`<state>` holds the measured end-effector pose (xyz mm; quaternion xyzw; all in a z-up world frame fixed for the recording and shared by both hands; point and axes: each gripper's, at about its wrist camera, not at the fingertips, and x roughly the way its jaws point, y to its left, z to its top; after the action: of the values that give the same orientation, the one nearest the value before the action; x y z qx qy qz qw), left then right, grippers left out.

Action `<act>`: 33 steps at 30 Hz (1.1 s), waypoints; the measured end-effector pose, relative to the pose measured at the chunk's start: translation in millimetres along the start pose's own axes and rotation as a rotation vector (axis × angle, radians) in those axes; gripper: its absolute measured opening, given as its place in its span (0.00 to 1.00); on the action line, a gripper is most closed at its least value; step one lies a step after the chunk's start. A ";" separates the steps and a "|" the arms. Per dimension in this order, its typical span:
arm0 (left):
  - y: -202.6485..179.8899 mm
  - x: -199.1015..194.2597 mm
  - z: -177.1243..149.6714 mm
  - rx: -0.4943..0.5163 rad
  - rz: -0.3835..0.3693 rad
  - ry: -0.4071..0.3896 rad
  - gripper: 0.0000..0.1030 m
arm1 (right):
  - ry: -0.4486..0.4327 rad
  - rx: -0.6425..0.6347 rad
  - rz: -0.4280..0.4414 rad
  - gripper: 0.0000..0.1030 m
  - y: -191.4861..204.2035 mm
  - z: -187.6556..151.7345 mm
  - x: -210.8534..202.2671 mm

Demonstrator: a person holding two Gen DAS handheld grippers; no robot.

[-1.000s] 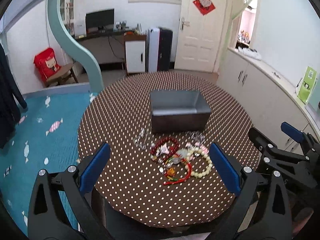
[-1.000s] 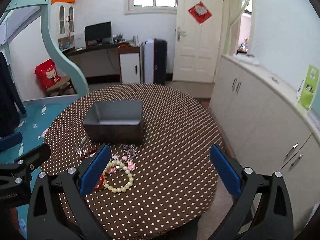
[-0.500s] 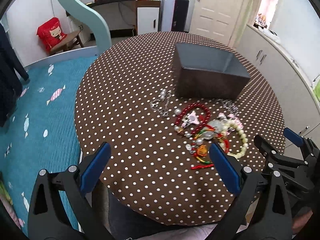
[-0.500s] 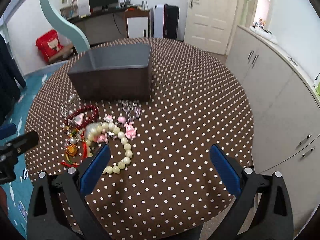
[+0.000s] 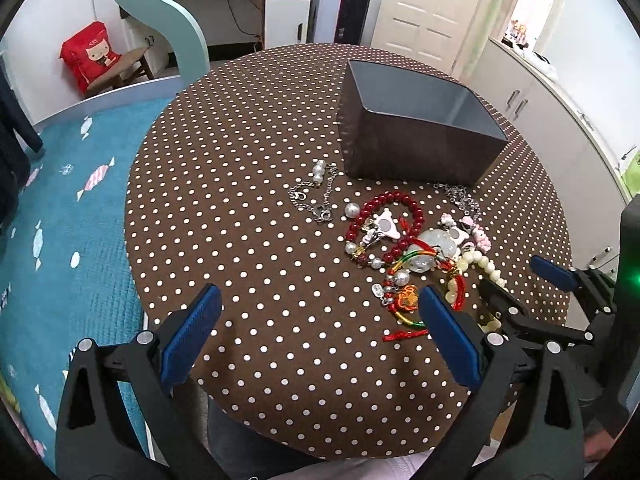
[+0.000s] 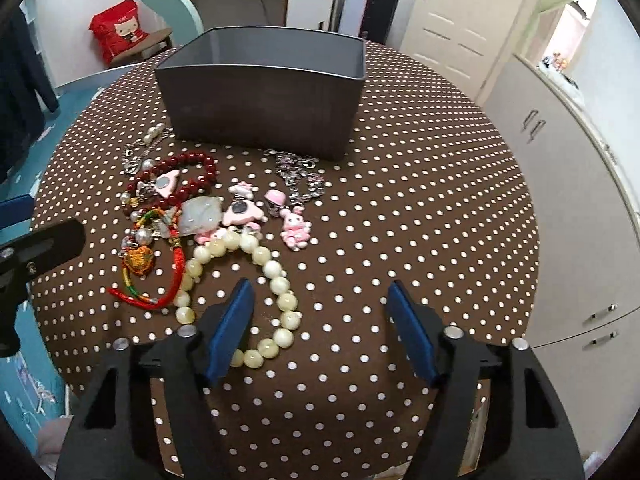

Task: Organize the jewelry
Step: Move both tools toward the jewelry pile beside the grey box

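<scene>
The counter (image 6: 440,184), round under its brown dotted cloth, filled most of both views. On it the grey box (image 6: 264,120) stood open at the upper middle of the right wrist frame, and I saw no jewelry in what showed of its inside. All the jewelry lay in a tangle just in front of it: the cream bead bracelet (image 6: 276,276) lowest in the frame, the red bead bracelet (image 6: 192,172) at centre left, the red cord charm (image 6: 138,264) beside it, the pink charms (image 6: 294,232) and two silver chains nearer the box.

My right claw (image 6: 320,320) had just been narrowing, yet its jaws stood apart and pinched nothing; its left pad overlapped the cream bracelet in the picture, while the other sat over bare cloth. My left claw (image 5: 320,336) was spread wide over bare cloth at the bottom of its own frame.

I judged the risk to be the tangle. Closing there could catch a single bead and let it roll free, and the cream loop lay against the red cord and pink charms, so lifting might have dragged them along.
</scene>
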<state>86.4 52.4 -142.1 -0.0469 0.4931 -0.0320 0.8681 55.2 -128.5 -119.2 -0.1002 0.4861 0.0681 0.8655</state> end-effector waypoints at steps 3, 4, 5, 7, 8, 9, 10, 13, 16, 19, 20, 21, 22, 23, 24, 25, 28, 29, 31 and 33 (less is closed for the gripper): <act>-0.9 1.2 1.2 0.006 -0.017 0.001 0.95 | 0.001 -0.044 0.034 0.36 6.2 1.5 -3.4; -0.9 2.0 1.4 0.007 -0.022 0.004 0.95 | 0.006 -0.045 0.050 0.31 9.4 3.4 -3.8; -0.9 2.8 1.3 0.006 -0.027 0.006 0.95 | 0.009 -0.042 0.069 0.22 12.9 4.3 -1.7; -0.1 3.9 0.7 0.004 -0.039 0.010 0.95 | 0.015 -0.041 0.096 0.15 14.9 5.3 -3.4; 0.7 4.0 0.4 0.003 -0.046 0.010 0.95 | 0.017 -0.045 0.098 0.12 17.3 7.2 -4.0; 1.5 3.8 0.6 0.003 -0.050 0.012 0.95 | 0.018 -0.048 0.102 0.11 16.4 9.7 -6.6; 2.8 4.3 0.1 0.002 -0.054 0.014 0.95 | 0.016 -0.057 0.101 0.10 17.0 9.7 -7.8; 7.0 6.2 -1.5 -0.010 -0.066 0.025 0.95 | 0.015 -0.043 0.114 0.10 16.4 13.1 -9.8; 12.3 6.5 -3.1 -0.024 -0.086 0.032 0.95 | 0.006 -0.003 0.134 0.08 8.4 8.7 -8.1; 17.1 6.7 -3.1 -0.036 -0.100 0.032 0.95 | 0.005 0.063 0.176 0.08 -2.7 8.1 -10.2; 18.4 7.5 -2.5 -0.037 -0.097 0.033 0.95 | 0.002 0.088 0.203 0.08 -7.9 7.4 -12.8; 19.1 8.2 -2.2 -0.036 -0.088 0.035 0.95 | -0.001 0.109 0.231 0.08 -11.1 7.5 -15.2; 19.2 9.0 -1.5 -0.032 -0.077 0.035 0.95 | -0.008 0.131 0.260 0.08 -15.4 7.4 -18.7; 19.7 9.6 -1.0 -0.029 -0.078 0.034 0.95 | -0.015 0.144 0.276 0.08 -19.4 8.4 -22.0; 19.6 11.2 0.4 -0.028 -0.091 0.041 0.95 | -0.022 0.156 0.285 0.08 -22.6 8.3 -25.7; 19.4 12.5 2.0 -0.028 -0.102 0.050 0.95 | -0.035 0.170 0.305 0.08 -27.0 8.8 -30.3; 14.1 14.5 7.3 -0.008 -0.107 0.047 0.95 | -0.061 0.186 0.326 0.08 -33.0 11.6 -40.8; 10.7 14.3 10.2 0.007 -0.109 0.036 0.95 | -0.071 0.192 0.336 0.08 -36.9 10.5 -45.4; 5.9 14.7 14.4 0.030 -0.129 0.025 0.95 | -0.094 0.210 0.361 0.08 -47.1 11.1 -55.6; 2.6 19.1 19.6 0.037 -0.150 0.033 0.95 | -0.118 0.206 0.352 0.08 -48.5 14.7 -61.3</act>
<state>113.0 54.0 -148.7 -0.0670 0.5016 -0.1068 0.8559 46.0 -173.3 -54.1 0.0794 0.4491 0.1739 0.8728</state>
